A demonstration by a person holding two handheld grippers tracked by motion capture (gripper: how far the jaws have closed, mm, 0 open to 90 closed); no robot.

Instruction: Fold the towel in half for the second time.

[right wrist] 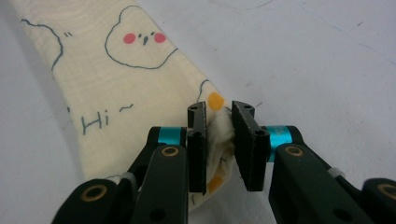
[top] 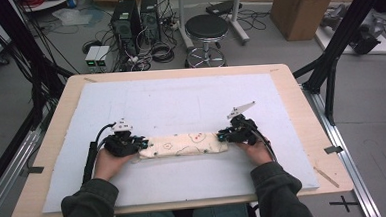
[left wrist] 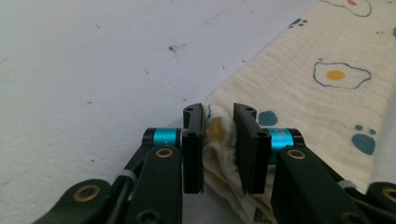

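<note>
White table mat (top: 180,96), folded cloth (top: 183,144) – printed "Hi ~", bear face

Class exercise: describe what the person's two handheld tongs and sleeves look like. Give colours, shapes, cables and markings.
Both handheld black tongs, left and right, have two flat black jaws on hinged black links with brass-coloured rivets and turquoise metal collars. A black cable trails from each. A grey three-cornered plate tops the right one; a pale fitting tops the left. The sleeves are dark olive-green.
</note>
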